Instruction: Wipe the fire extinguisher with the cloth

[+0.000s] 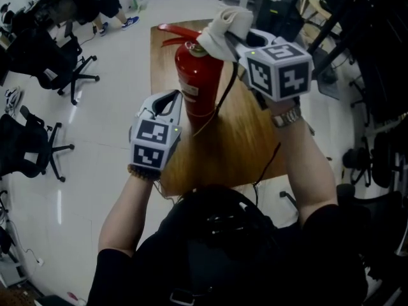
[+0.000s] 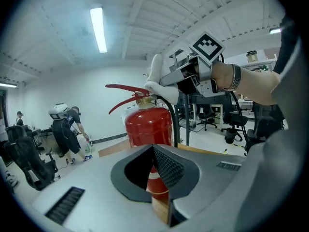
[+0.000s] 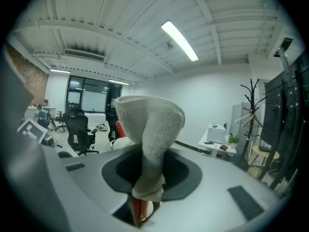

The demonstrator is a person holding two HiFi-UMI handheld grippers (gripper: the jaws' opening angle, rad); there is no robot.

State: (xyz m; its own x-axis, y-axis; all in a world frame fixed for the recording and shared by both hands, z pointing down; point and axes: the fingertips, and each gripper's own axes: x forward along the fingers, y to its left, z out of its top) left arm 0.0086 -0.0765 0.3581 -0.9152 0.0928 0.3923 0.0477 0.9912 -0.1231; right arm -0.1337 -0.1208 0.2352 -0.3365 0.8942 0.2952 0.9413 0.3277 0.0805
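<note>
toward the left edge of the wooden counter the red fire extinguisher stands upright. the right claw is clamped on the white cloth, which sits at the extinguisher's red handle. the left claw is closed on nothing, just beside the cylinder's near side. wiping looks to be at its start, up at the top. next, i judge, the cloth must press on and run down the body. no brand or label print is readable.
</note>
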